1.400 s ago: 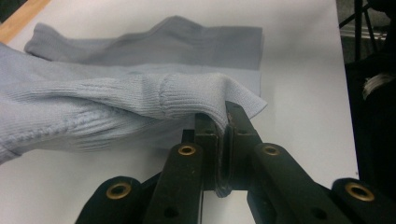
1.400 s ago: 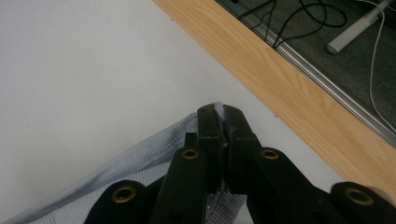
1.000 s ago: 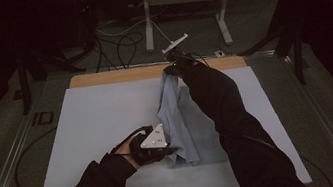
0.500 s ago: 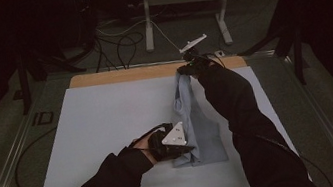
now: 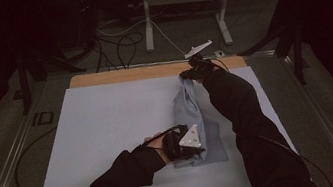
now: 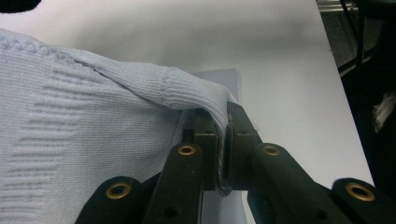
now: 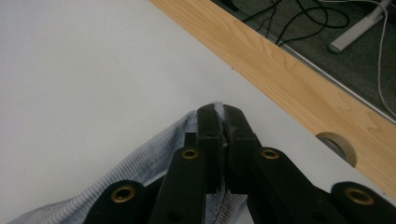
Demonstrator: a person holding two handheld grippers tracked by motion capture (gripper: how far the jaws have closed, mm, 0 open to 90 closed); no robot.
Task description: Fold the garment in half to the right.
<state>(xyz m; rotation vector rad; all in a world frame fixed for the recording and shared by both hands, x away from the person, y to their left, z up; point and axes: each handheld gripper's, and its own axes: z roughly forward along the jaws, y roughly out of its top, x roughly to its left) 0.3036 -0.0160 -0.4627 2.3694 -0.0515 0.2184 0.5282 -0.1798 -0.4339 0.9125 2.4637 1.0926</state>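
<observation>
Nearest the person, the left gripper (image 5: 199,153) has its jaws pressed together on the ribbed hem of the light blue knitted garment (image 5: 198,121); in the left gripper view the knit (image 6: 93,140) folds over the jaw tips and a thin layer is pinched between them. A grey three-cornered plate (image 5: 191,137) sits on top of this gripper. Set against the earlier pictures, this gripper has slid sideways across the white table top (image 5: 109,128) toward the right arm, taking the near end of the garment with it, and the black sleeve (image 5: 121,174) behind it now reaches further in from the near edge.

From the left gripper the garment runs away as a narrow, bunched strip, its near part lying flat on the white surface just beside the jaws and its far part rising to the other gripper. A second ago it hung as a broader sheet further left; now it is drawn longer and thinner.

At the far end the right gripper (image 5: 188,76) pinches the other edge of the garment, jaws closed on the fabric (image 7: 149,163) in the right gripper view. It has travelled right and slightly down, and sits close to the bare wooden strip (image 5: 121,75) along the table's far edge, which passes just beyond its tips, with a round hole (image 7: 337,145) in the wood off to one side
</observation>
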